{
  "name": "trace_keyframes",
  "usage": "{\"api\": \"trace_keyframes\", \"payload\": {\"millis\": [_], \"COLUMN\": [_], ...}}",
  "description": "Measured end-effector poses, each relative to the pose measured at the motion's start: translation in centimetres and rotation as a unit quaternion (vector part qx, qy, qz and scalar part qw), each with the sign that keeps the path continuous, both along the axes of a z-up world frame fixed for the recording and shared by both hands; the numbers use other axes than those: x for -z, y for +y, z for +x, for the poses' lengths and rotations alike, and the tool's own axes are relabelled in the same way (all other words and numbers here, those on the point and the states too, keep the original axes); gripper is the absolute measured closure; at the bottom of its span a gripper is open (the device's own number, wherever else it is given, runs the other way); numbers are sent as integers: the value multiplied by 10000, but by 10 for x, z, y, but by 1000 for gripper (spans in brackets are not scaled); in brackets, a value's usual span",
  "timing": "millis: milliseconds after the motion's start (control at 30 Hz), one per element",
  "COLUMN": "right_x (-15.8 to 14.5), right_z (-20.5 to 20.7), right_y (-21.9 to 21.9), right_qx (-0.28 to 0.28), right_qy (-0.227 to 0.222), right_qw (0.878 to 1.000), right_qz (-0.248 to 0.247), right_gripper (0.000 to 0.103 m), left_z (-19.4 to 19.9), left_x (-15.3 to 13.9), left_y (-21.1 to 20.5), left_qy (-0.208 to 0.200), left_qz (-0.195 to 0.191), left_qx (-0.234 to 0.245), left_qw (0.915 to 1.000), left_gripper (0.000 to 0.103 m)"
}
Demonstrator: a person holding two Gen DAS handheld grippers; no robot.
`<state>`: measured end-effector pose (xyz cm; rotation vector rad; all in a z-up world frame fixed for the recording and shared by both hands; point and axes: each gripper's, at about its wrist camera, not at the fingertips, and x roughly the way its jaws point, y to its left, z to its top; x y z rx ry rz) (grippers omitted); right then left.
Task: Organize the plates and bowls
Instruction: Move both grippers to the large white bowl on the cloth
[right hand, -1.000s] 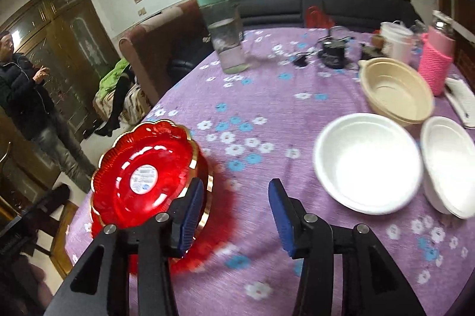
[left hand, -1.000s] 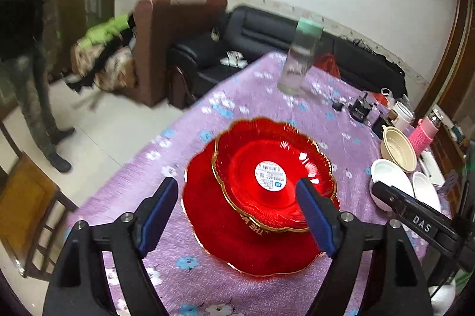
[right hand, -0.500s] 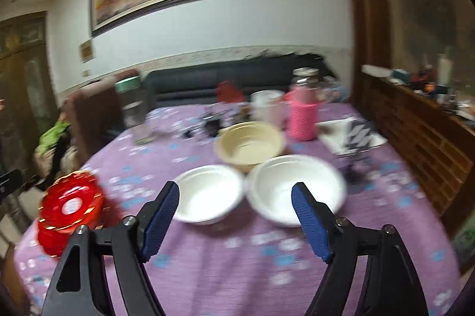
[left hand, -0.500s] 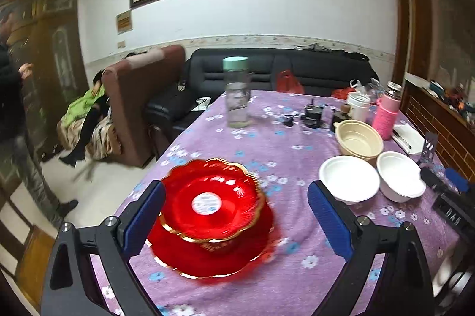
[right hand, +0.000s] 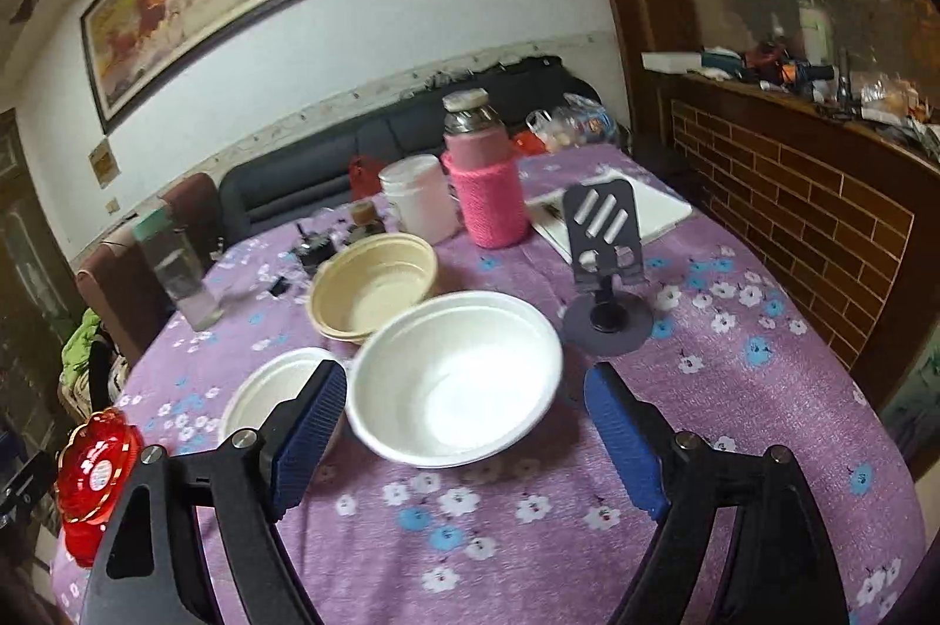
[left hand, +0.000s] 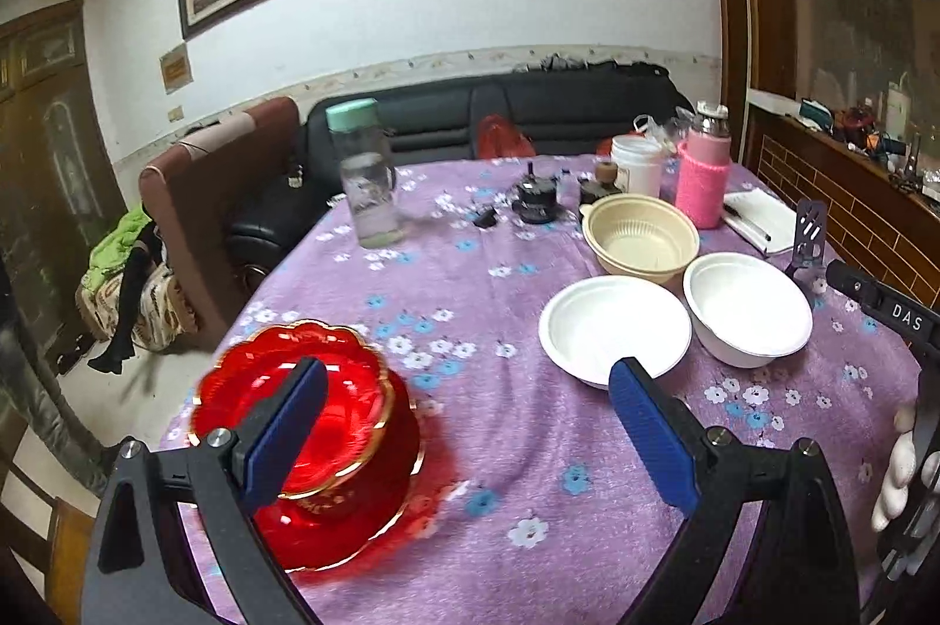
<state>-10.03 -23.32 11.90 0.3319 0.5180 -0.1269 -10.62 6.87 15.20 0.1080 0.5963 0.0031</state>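
Plates left of bowls

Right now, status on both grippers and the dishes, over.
Left gripper open, empty. Right gripper open, lined up on big white bowl. Red plates stacked. Phone stand close behind bowl.

Red gold-rimmed plates, white bowls, purple flowered tablecloth.
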Motion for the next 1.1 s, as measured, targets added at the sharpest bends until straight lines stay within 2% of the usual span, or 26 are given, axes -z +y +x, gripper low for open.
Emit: {"api": "trace_keyframes", "payload": {"millis": [133,233,433,667,767,867,1033,1100], "right_x": [17,29,41,52,56,59,71,74], "right_z": [15,22,22,36,52,69,98,104], "right_y": [-11,-11,9,41,52,62,80,83], "right_qx": [28,-240,-824,-1623,-1699,-1607,-1542,-1496], "right_qy": [273,436,585,945,1145,1245,1396,1385], "right_qw": [9995,9978,9930,9750,9676,9667,9655,9666], "right_qz": [161,442,607,1191,1477,1557,1565,1554], "right_gripper": [16,16,16,16,16,16,16,20], "left_z": [20,34,61,93,121,149,178,187], "left_x": [10,16,28,34,38,51,77,87], "left_y": [-8,-11,-16,-19,-9,-1,-5,-10], "left_qy": [208,360,833,1201,1427,1701,2058,2225], "left_qz": [-38,-94,-562,-1004,-1230,-1415,-1467,-1472], "left_qx": [-38,-33,40,180,59,-71,-186,-153], "left_qw": [9998,9993,9949,9875,9821,9752,9674,9637], "left_gripper": [7,7,7,7,7,7,7,7]}}
